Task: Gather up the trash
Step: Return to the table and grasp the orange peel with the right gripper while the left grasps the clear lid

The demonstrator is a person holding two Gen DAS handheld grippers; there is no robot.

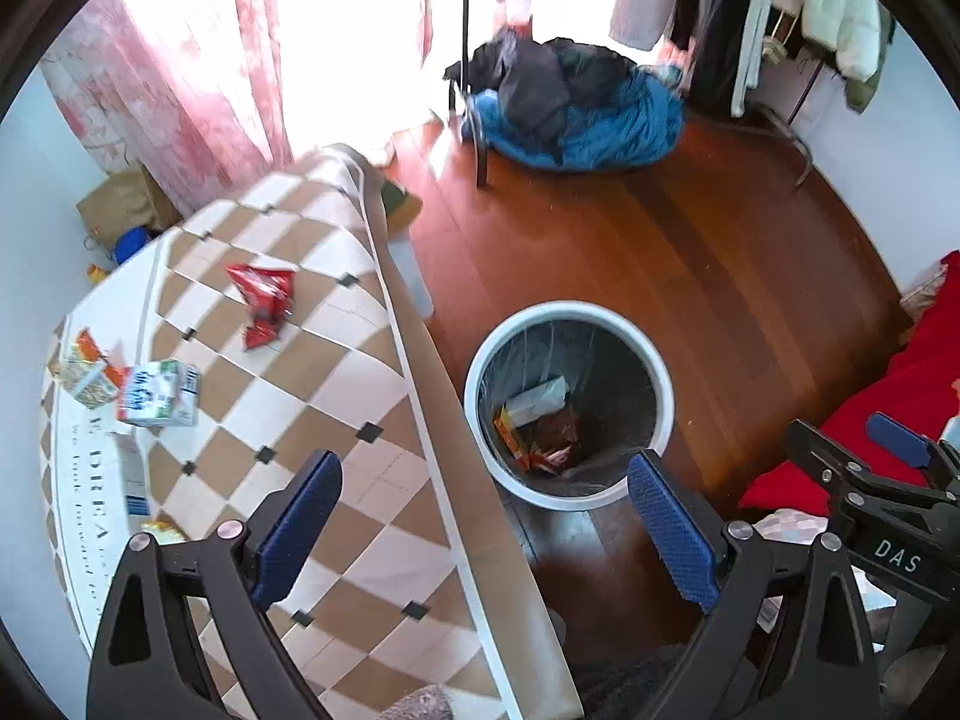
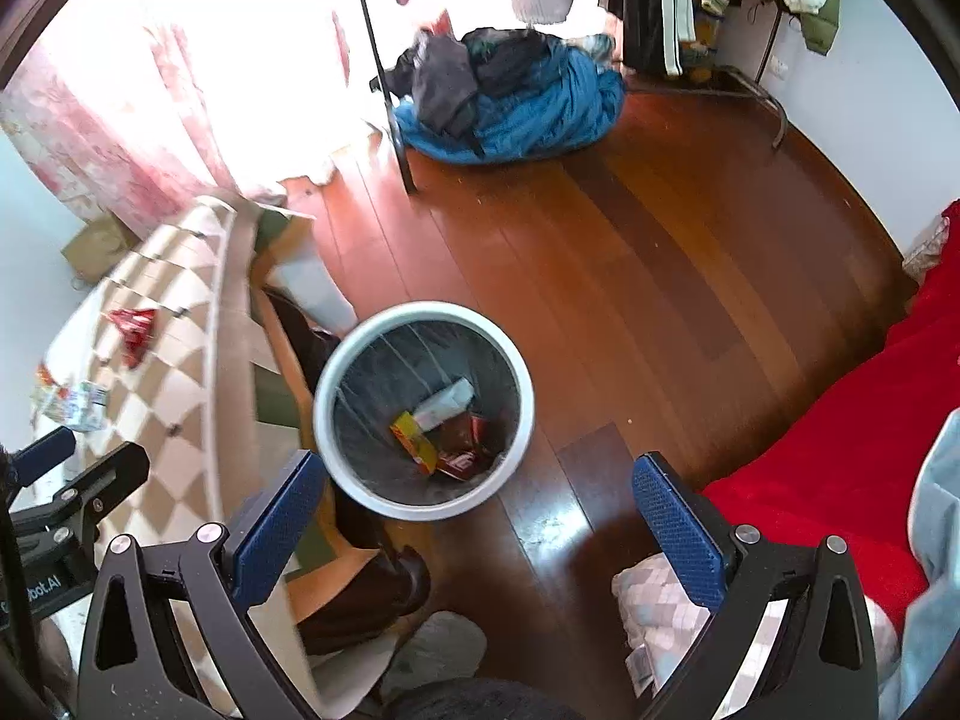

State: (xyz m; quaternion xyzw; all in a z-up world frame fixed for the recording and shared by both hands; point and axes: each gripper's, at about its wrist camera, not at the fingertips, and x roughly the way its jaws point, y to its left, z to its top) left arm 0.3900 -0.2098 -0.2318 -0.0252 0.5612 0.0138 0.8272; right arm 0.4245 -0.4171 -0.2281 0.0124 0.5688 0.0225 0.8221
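Two claws, both mine, hang tilted downward with jaws spread wide and empty: my left claw (image 1: 486, 531) over the desk (image 1: 336, 396) edge, my right claw (image 2: 474, 531) above the floor just beside the white bin (image 2: 423, 411). A red wrapper (image 1: 264, 303) and a carton (image 1: 159, 393) lie on the desk; other trash (image 2: 441, 429) sits inside the bin.

Glossy reddish wood floor (image 2: 630, 276) running throughout. Daylight blazing through pink curtains (image 1: 180, 96) beside the checkered-cloth counter (image 1: 336, 480). Blue bedding heap (image 2: 516, 114) lying beyond it; clothes rack (image 1: 750, 18) standing against white wall.
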